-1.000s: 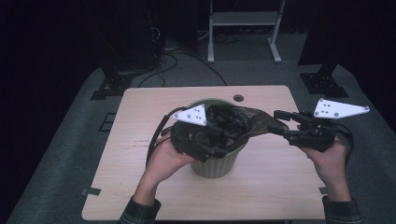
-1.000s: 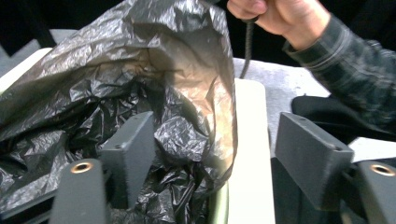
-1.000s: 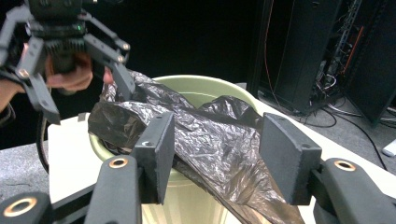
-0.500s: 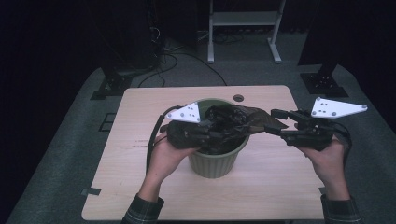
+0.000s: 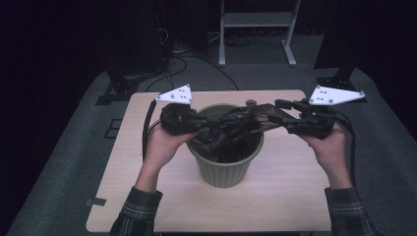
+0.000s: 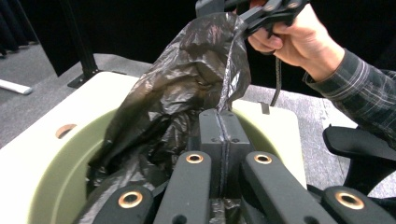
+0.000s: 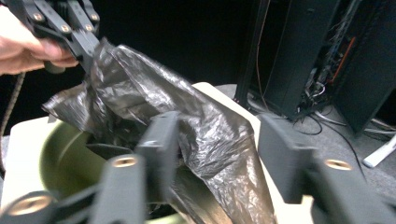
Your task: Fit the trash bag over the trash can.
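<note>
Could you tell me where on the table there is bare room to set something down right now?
The wooden table is bare along its near edge in front of the green bin, between the two forearms, and at its left edge beyond the left gripper. The middle is crowded: bin, black bag stretched across it, and the right gripper.

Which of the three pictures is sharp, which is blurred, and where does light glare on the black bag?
Left gripper view: sharp, with soft sheen on the black bag and crisp shut jaws pinching its film. Right gripper view: motion-blurred, the near jaws smeared, pale glare streaks on the bag. High view: evenly lit table and green bin, the room behind falling into near-black shadow, the picture slightly soft.
</note>
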`<state>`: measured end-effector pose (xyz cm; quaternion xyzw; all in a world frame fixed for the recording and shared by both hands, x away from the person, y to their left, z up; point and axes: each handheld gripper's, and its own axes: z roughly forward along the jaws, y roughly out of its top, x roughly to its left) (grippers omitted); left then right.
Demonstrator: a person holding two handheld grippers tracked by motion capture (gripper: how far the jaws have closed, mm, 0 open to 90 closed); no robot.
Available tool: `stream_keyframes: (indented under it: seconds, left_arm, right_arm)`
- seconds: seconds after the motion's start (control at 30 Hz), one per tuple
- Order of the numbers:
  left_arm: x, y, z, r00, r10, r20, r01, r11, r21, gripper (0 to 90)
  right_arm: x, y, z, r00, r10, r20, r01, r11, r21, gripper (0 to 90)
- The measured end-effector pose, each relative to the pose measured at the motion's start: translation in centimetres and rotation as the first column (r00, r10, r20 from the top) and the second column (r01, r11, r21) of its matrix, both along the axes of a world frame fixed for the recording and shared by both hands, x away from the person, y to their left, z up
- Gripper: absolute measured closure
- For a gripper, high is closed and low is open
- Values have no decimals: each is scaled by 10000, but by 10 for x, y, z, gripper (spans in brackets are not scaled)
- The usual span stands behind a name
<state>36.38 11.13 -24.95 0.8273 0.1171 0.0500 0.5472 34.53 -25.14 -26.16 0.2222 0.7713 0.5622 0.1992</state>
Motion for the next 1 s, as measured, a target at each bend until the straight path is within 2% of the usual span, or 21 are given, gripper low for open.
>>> stream_keyframes:
  seconds: [0.07, 0.1, 0.13, 0.17, 0.2, 0.3, 0.33, 0.37, 0.4, 0.43, 0.5, 0.53, 0.57, 0.6, 0.67, 0.7, 0.8, 0.9, 0.93, 0.97, 1.0]
  left_arm:
    - [3, 2, 1, 10000, 36, 2, -36, 10000, -32, 896]
    - [5, 5, 1, 9999, 110, 5, -110, 9999, -37, 896]
    - [12, 10, 2, 9997, 229, -5, -229, 9996, -139, 896]
    - [12, 10, 2, 9997, 229, -5, -229, 9996, -139, 896]
    - [19, 17, 3, 9986, 529, 48, -528, 9985, -132, 896]
    - [34, 30, 1, 9963, 848, -151, -852, 9960, -264, 896]
    - [34, 30, 1, 9963, 848, -151, -852, 9960, -264, 896]
    - [44, 39, -1, 9942, 1017, -358, -1031, 9939, -392, 896]
    - [44, 39, -1, 9942, 1017, -358, -1031, 9939, -392, 896]
    - [55, 45, -7, 9910, 1165, -662, -1193, 9920, -404, 896]
    - [60, 47, -10, 9893, 1244, -757, -1272, 9913, -339, 896]
    - [69, 48, -17, 9849, 1440, -959, -1464, 9891, -187, 896]
    - [69, 48, -17, 9849, 1440, -959, -1464, 9891, -187, 896]
    - [79, 50, -26, 9797, 1645, -1143, -1657, 9862, -16, 896]
    - [83, 51, -30, 9772, 1700, -1272, -1719, 9851, -41, 896]
    - [90, 53, -38, 9724, 1865, -1403, -1880, 9822, 26, 896]
    - [99, 55, -49, 9647, 2124, -1554, -2125, 9770, 159, 896]
    - [102, 56, -56, 9613, 2140, -1738, -2139, 9767, 195, 895]
    - [104, 56, -59, 9581, 2225, -1805, -2200, 9749, 340, 896]
    - [107, 56, -67, 9527, 2274, -2018, -2222, 9738, 488, 895]
    - [107, 56, -67, 9527, 2274, -2018, -2222, 9738, 488, 895]
  right_arm:
    - [8, 6, -1, 10000, -1, -63, 1, 10000, -58, 690]
    - [12, 8, -1, 9999, 113, -80, -113, 9999, 41, 738]
    - [15, 10, -1, 9997, 197, -143, -195, 9997, 147, 824]
    - [19, 12, 0, 9992, 256, -311, -251, 9995, 167, 883]
    - [23, 14, 0, 9985, 334, -426, -328, 9993, 163, 897]
    - [35, 21, 1, 9952, 470, -861, -451, 9987, 240, 900]
    - [40, 23, 1, 9929, 538, -1065, -515, 9984, 238, 900]
    - [45, 26, 0, 9909, 552, -1231, -534, 9984, 182, 900]
    - [50, 28, -1, 9893, 559, -1350, -547, 9984, 123, 900]
    - [56, 31, -2, 9860, 613, -1554, -604, 9981, 104, 900]
    - [66, 36, -5, 9819, 579, -1803, -588, 9983, 5, 899]
    - [70, 38, -7, 9796, 529, -1937, -552, 9985, -68, 899]
    - [70, 38, -7, 9796, 529, -1937, -552, 9985, -68, 899]
    - [79, 42, -12, 9747, 470, -2184, -513, 9986, -144, 899]
    - [83, 43, -15, 9714, 452, -2333, -491, 9987, -111, 899]
    - [90, 45, -20, 9665, 368, -2539, -411, 9991, -117, 899]
    - [99, 49, -28, 9595, 224, -2810, -280, 9995, -159, 898]
    - [104, 53, -35, 9550, 63, -2965, -182, 9991, -375, 898]
    - [109, 54, -42, 9480, -127, -3179, -75, 9980, -623, 898]
    - [111, 53, -44, 9476, -176, -3191, 17, 9988, -498, 898]
    - [111, 53, -44, 9476, -176, -3191, 17, 9988, -498, 898]
